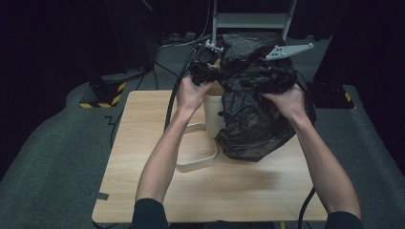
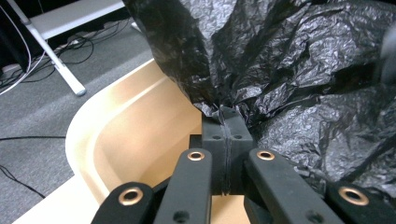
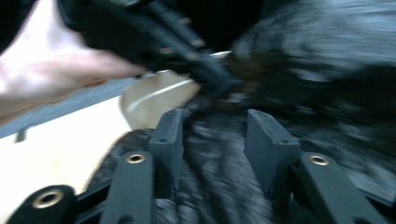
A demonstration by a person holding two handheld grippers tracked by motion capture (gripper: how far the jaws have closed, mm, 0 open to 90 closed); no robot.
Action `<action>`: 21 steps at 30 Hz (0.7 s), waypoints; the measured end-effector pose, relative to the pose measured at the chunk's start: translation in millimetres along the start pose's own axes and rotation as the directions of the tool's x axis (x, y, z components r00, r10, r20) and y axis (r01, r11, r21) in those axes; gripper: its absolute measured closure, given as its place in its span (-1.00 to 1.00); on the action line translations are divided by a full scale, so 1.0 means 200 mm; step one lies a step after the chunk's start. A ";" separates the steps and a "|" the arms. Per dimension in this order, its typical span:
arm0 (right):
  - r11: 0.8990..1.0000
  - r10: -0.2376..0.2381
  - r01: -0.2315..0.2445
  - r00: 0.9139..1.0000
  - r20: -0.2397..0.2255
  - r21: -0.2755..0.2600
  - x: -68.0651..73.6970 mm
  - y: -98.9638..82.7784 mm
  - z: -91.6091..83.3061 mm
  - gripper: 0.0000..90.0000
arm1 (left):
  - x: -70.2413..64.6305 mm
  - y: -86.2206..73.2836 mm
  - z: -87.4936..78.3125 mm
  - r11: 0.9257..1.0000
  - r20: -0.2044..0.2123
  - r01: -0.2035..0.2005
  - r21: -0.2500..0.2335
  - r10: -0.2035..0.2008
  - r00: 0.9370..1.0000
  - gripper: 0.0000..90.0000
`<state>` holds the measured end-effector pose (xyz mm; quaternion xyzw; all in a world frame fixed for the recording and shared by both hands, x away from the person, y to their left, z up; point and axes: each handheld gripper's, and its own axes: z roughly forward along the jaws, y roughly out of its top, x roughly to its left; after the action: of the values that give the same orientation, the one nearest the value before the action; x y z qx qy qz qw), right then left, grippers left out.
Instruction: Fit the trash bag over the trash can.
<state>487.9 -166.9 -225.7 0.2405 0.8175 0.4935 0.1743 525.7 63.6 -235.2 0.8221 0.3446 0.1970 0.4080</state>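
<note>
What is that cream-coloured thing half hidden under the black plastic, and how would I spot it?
Start at the light wooden table; near its middle, beneath the two hands, stands a pale cream bin. A crinkled black bag is draped over its right side, pinched at the edge by the left gripper. It is the smooth, rigid, light thing there, with a matching flat lid lying beside it.

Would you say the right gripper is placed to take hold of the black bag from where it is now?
Probably yes: the right gripper has its jaws apart with the black bag directly ahead of them, nothing between. The left gripper already pinches the bag's edge.
</note>
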 end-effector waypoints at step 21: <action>0.989 0.119 -0.133 0.976 0.185 0.066 -0.20 -0.12 0.00 0.59 | -0.01 -0.02 0.03 1.000 0.013 0.010 0.002 -0.010 1.000 0.97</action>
<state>515.0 -199.3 -244.9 0.3420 0.8000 0.4477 0.2065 526.8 60.2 -241.4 0.8221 0.3462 0.1895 0.4104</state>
